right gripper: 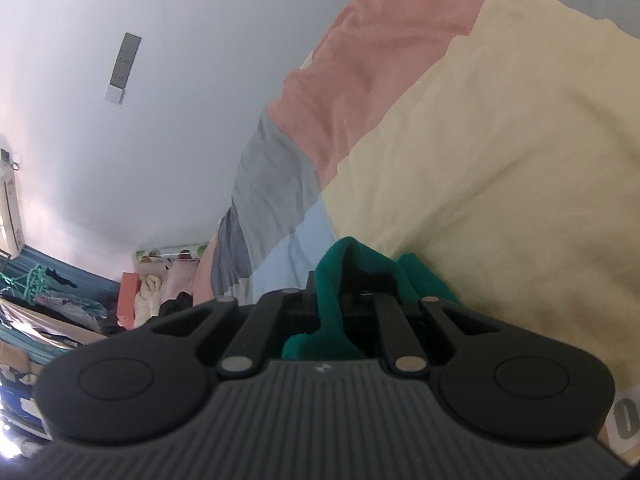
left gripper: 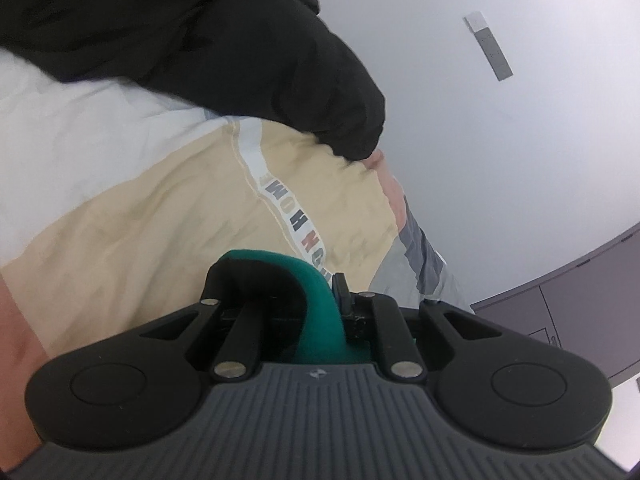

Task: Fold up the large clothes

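A green garment (left gripper: pixel 320 304) runs between the fingers of my left gripper (left gripper: pixel 320 280), which is shut on a fold of it just above the patchwork bed cover (left gripper: pixel 160 220). That cover has beige and white patches and a white stripe with coloured letters (left gripper: pixel 292 224). My right gripper (right gripper: pixel 340 280) is shut on another bunch of the green garment (right gripper: pixel 328 304), low over the pale yellow patch of the bed cover (right gripper: pixel 500 160). Both sets of fingertips are largely wrapped in green cloth.
A black garment (left gripper: pixel 180 32) with a cuffed sleeve lies on the bed beyond the left gripper. A pale wall with a socket strip (right gripper: pixel 124 64) stands behind the bed. A dark cabinet (left gripper: pixel 560 300) is at the right. Piled clothes, boxes and hangers (right gripper: pixel 60 300) crowd the floor.
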Tool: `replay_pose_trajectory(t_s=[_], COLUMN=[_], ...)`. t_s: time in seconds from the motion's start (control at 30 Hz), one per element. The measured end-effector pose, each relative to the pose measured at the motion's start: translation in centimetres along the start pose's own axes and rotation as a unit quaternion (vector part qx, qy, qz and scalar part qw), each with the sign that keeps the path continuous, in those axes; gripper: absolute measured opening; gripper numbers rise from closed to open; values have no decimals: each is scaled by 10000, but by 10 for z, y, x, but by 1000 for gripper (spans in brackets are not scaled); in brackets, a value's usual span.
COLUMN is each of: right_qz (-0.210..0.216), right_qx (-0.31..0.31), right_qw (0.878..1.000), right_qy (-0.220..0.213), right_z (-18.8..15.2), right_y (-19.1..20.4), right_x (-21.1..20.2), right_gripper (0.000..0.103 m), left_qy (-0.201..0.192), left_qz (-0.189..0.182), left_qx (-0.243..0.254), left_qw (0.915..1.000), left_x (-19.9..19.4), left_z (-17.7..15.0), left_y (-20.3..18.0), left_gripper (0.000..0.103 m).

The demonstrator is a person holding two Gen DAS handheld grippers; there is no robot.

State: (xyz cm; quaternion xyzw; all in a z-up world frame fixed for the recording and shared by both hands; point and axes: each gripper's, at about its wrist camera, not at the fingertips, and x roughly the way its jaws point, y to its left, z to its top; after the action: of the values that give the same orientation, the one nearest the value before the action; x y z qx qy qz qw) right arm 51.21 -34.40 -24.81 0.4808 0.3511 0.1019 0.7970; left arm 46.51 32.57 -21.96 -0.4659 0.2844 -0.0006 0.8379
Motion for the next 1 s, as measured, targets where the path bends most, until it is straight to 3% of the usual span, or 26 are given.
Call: replay_pose_trajectory(t_s=[0.1, 0.17, 0.2, 0.23, 0.27, 0.3, 0.33, 0.4, 0.57, 0.7, 0.8, 0.9, 1.0], right_qz=[44, -37, -85, -120, -141, -126, -97, -175, -14, 259, 284, -63, -680], right_qx=[-366, -854, -1122, -1373, -1568, -1761, -1923, -2219, -2674, -3025, -3344, -3664, -3917], right_qw=[9993, 9963, 9936, 9904, 9875, 9842, 9812, 9749, 9629, 9515, 9418, 9301, 9155], right_qy=[39, 70, 85, 102, 115, 136, 125, -16, -352, -503, -214, 241, 612], right_z=[-2, -6, -8, -12, -16, -21, -27, -38, -65, -89, -111, -131, -145], right_y=[10, 24, 32, 40, 47, 54, 60, 71, 92, 106, 113, 118, 116], right_x=[-7, -15, -19, -25, -30, -37, -45, -61, -108, -131, -127, -107, -79], right_gripper=[12, 13, 14, 20, 28, 46, 57, 58, 59, 58, 58, 57, 41], left_qy=[-4, -19, -35, -73, -135, -239, -373, -569, -836, -1109, -742, -267, -36], left_qz=[5, -5, -7, -1, 28, 129, 263, 404, 335, 215, 10, 134, 431], left_qx=[195, 301, 381, 473, 598, 754, 927, 1215, 1820, 2461, 2532, 2556, 2652], left_qw=[9998, 9995, 9993, 9989, 9981, 9968, 9946, 9901, 9792, 9626, 9646, 9663, 9632], left_x=[-13, -21, -27, -33, -38, -46, -54, -70, -112, -147, -145, -121, -97], left_z=[-2, -4, -6, -8, -11, -15, -19, -25, -46, -76, -90, -99, -107], left_y=[-12, -21, -26, -31, -36, -42, -49, -60, -86, -109, -115, -116, -113], left_gripper=[17, 28, 42, 58, 64, 69, 71, 71, 71, 71, 71, 71, 71])
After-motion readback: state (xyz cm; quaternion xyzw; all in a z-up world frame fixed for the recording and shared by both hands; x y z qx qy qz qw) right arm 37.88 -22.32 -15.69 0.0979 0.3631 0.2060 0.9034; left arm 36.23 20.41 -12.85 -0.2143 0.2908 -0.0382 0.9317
